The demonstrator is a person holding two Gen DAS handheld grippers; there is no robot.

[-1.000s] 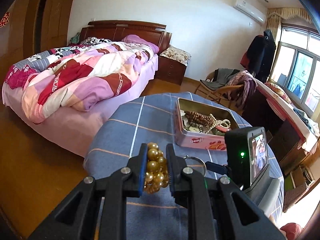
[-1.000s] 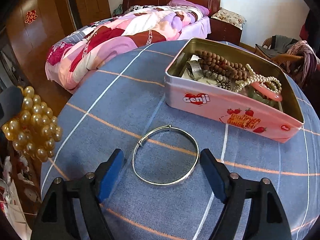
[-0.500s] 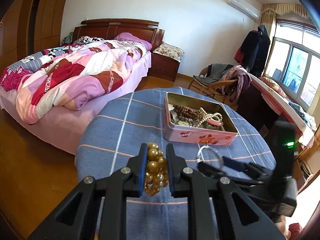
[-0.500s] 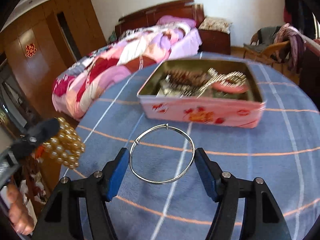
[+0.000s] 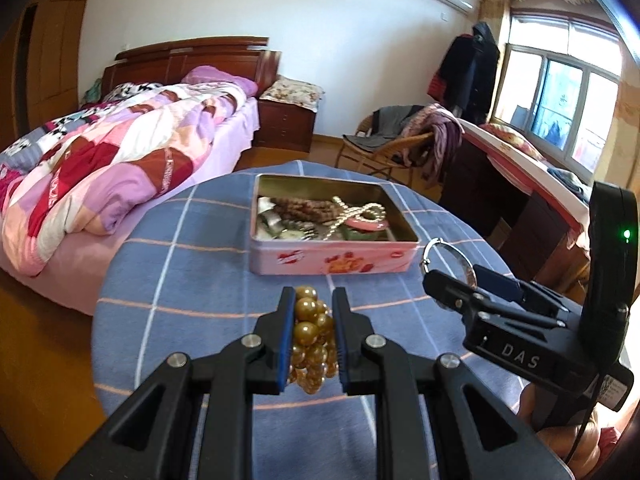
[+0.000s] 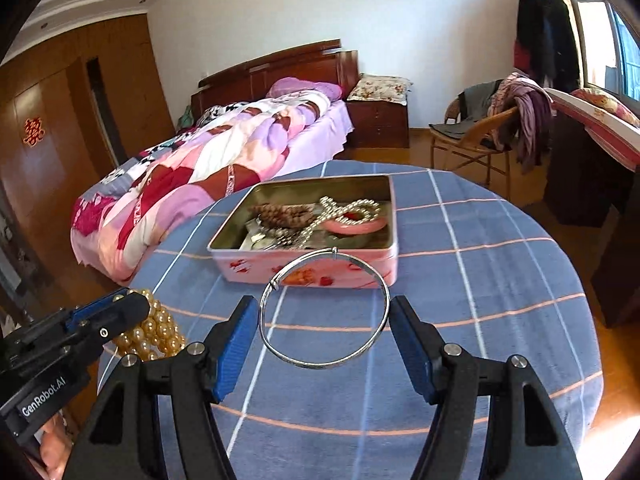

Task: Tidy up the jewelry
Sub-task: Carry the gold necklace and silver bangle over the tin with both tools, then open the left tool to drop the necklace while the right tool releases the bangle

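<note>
Left gripper (image 5: 310, 330) fingers clamped on gold beads (image 5: 310, 340), right gripper (image 6: 322, 334) fingers pinching a silver bangle (image 6: 324, 308) across its width. Both raised above the bench (image 6: 500, 280), short of the open tin (image 6: 312, 272), likely for dropping in.

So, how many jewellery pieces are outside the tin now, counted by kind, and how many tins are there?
Gold bead bracelet: 1, clamped in the left gripper
Silver bangle: 1, held across the right gripper
Pink tin: 1, open, with more jewellery inside
Total: 3
</note>
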